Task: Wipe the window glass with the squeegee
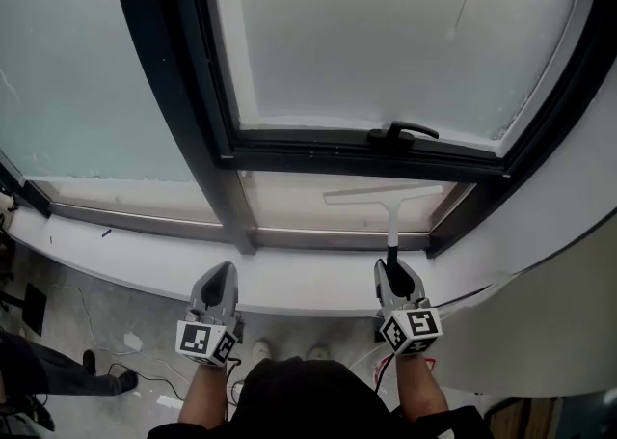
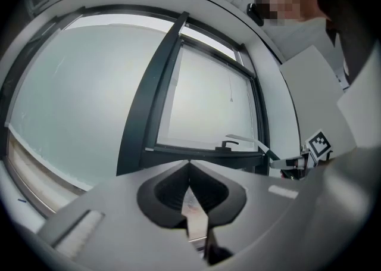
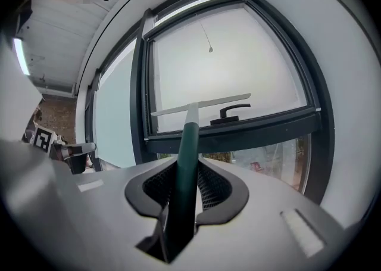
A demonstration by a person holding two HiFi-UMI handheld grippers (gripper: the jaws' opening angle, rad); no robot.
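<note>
Frosted window glass in a dark frame fills everything ahead of you, with a pale sill just beyond both gripper tips. Your right gripper is clamped on the squeegee at the dark green end of its handle. The pale blade stands crosswise straight ahead of the jaws, over the low pane beneath the frame's crossbar. Whether the blade's edge touches that pane cannot be told from these views. Your left gripper, off to the left of the right one, has its jaws together on nothing and hangs level with the sill.

Mind the grip. You hold the handle far from the blade, so a firm press against the glass may well twist the squeegee round in the jaws and leave one end of the blade riding off the pane. The black window handle juts out just above and beyond the blade, and an upward stroke from here would likely snag on it. That crossbar stands proud too, and could knock the blade askew.
</note>
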